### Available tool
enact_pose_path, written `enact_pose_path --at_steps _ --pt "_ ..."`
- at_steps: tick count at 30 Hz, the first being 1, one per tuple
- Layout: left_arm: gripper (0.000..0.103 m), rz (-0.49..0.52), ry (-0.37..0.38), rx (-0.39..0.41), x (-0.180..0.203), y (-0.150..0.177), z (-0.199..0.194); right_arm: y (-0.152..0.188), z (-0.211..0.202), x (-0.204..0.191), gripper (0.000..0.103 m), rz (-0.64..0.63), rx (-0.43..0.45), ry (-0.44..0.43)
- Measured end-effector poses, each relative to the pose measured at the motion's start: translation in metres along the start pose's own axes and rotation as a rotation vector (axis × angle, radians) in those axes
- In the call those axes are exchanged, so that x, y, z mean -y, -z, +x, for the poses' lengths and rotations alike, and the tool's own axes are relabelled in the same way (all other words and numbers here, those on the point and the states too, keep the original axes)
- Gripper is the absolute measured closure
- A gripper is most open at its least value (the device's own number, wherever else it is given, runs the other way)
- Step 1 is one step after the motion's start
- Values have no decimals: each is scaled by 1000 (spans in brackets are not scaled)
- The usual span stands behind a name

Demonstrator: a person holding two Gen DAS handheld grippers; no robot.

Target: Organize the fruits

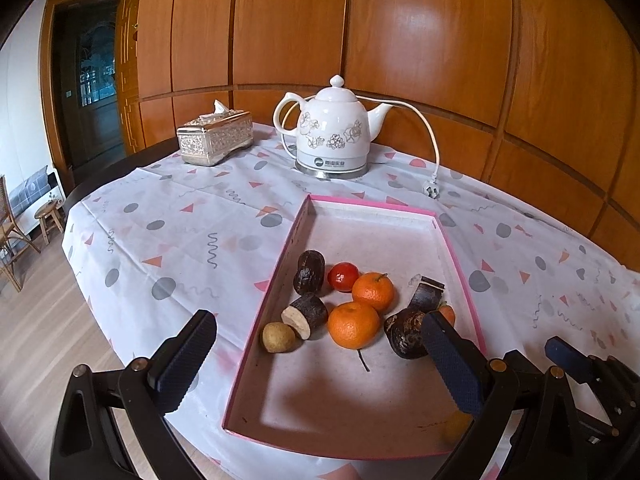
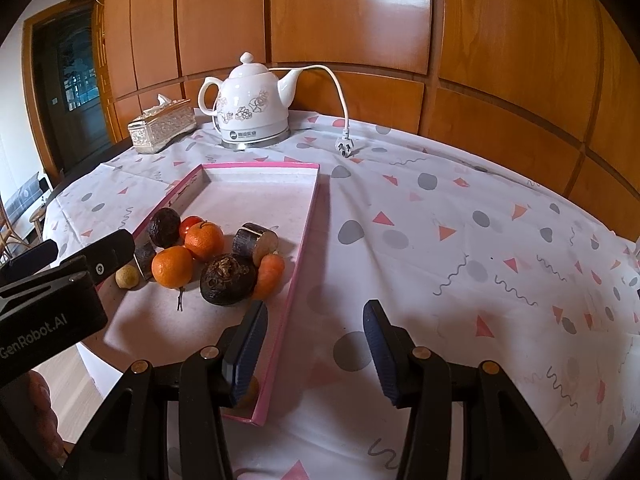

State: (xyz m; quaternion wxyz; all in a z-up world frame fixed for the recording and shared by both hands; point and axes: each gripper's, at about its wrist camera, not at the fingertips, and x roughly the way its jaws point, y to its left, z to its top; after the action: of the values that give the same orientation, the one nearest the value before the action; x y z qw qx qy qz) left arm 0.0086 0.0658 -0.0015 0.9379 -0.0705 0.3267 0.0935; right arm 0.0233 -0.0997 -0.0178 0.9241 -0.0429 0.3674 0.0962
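Note:
A pink-rimmed tray (image 1: 280, 276) (image 2: 308, 216) holds the produce: two oranges (image 1: 354, 325) (image 2: 173, 266), a small red fruit (image 1: 343, 276), a yellowish fruit (image 1: 278, 337), dark sugarcane pieces (image 1: 306, 314) (image 2: 256, 242), a dark round root (image 2: 227, 279) and a carrot (image 2: 269, 274). My left gripper (image 1: 320, 364) is open and empty above the tray's near end. My right gripper (image 2: 316, 354) is open and empty, straddling the tray's right wall. A small orange fruit (image 2: 253, 394) shows partly behind its left finger.
A white floral kettle (image 1: 334, 128) with its cord and plug (image 1: 431, 190) stands at the back. A silver tissue box (image 1: 216, 138) sits to its left. The patterned tablecloth (image 2: 460, 240) spreads right of the tray. Wood panelling backs the table.

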Motion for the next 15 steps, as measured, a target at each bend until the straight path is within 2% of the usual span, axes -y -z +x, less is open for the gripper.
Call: enact_pose_path --at_steps 15 --pt "1 25 5 9 4 2 1 1 1 2 52 -1 0 -1"
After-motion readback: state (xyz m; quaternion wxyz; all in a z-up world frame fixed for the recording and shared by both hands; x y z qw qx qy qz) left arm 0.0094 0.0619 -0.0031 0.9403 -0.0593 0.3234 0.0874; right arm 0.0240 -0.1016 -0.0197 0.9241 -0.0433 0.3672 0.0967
